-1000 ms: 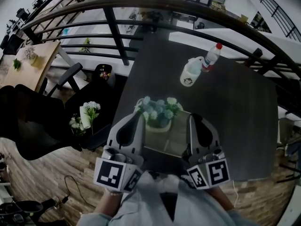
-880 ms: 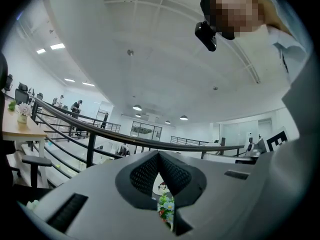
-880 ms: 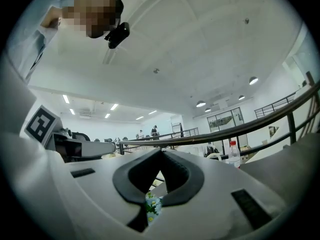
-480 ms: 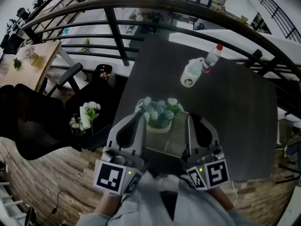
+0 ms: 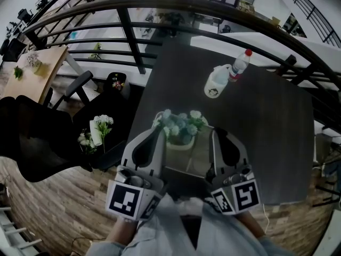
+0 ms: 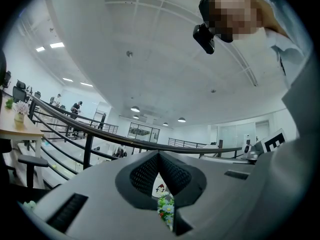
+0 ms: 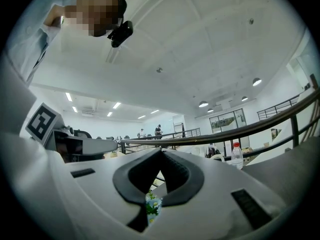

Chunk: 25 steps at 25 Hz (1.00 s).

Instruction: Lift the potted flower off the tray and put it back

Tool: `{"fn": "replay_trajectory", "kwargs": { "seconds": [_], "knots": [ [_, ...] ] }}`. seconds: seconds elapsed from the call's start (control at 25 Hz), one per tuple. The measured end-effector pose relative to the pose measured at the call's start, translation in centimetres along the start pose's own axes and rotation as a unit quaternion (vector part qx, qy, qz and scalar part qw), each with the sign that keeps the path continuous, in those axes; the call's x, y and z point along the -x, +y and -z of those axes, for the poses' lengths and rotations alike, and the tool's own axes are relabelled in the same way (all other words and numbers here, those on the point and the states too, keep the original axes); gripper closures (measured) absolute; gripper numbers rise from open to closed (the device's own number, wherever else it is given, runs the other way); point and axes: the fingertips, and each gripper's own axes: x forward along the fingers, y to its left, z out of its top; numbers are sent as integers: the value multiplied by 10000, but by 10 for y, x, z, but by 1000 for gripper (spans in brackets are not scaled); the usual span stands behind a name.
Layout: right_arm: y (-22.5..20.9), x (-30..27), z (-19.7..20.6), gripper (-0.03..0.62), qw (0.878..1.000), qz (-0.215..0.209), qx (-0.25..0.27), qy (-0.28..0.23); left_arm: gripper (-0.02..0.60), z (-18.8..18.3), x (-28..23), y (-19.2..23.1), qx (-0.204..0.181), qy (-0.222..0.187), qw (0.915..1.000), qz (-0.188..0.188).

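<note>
The potted flower (image 5: 180, 126), pale blue and white blooms in a light pot, stands at the far end of a flat tray (image 5: 200, 154) on the dark table. My left gripper (image 5: 157, 133) lies level just left of the pot, jaws shut with nothing in them. On the tray's right side my right gripper (image 5: 217, 134) is also shut and empty. In the left gripper view (image 6: 159, 154) a sliver of the flower (image 6: 166, 210) shows below the closed pads. The right gripper view (image 7: 161, 151) likewise shows the flower (image 7: 152, 206) under its closed pads.
A white jug (image 5: 216, 82) and a red-capped water bottle (image 5: 240, 64) stand farther back on the table (image 5: 266, 137). A dark curved railing (image 5: 133, 33) runs behind it. To the left, off the table, are black chairs (image 5: 37, 137) and a second bunch of flowers (image 5: 100, 128).
</note>
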Motion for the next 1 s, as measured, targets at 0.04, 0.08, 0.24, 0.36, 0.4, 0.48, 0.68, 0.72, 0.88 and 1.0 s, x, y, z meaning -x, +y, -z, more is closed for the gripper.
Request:
{"fn": "replay_trajectory", "kwargs": {
  "seconds": [0.04, 0.08, 0.24, 0.36, 0.4, 0.48, 0.68, 0.72, 0.88, 1.0],
  "knots": [
    [0, 0, 0, 595, 10000, -2, -23, -3, 580, 0, 0, 0, 11, -10, 10000, -1],
    [0, 0, 1, 595, 10000, 1, -40, 2, 580, -1, 0, 0, 23, -26, 10000, -4],
    [-1, -1, 2, 595, 10000, 8, -70, 19, 580, -2, -2, 0, 8, -53, 10000, 13],
    [-1, -2, 3, 595, 9999, -5, -102, 44, 580, -1, -2, 0, 8, -21, 10000, 24],
    [-1, -3, 3, 595, 9999, -4, -115, 53, 580, -1, -2, 1, 21, -36, 10000, 21],
    [-2, -3, 3, 595, 9999, 2, -135, 63, 580, -2, -3, 1, 48, -50, 10000, 16],
    [-3, -4, 5, 595, 9999, -3, -122, 103, 580, 0, -4, 1, 46, -23, 10000, 26],
    [-3, -4, 6, 595, 9999, -4, -126, 109, 580, -1, -4, 1, 50, -38, 10000, 24],
    [-4, -4, 7, 595, 9999, -4, -112, 126, 580, 1, -5, 2, 44, -29, 10000, 34],
    [-5, -3, 8, 595, 9999, 20, -100, 136, 580, 1, -6, 1, 55, -20, 10000, 54]
  ]
}}
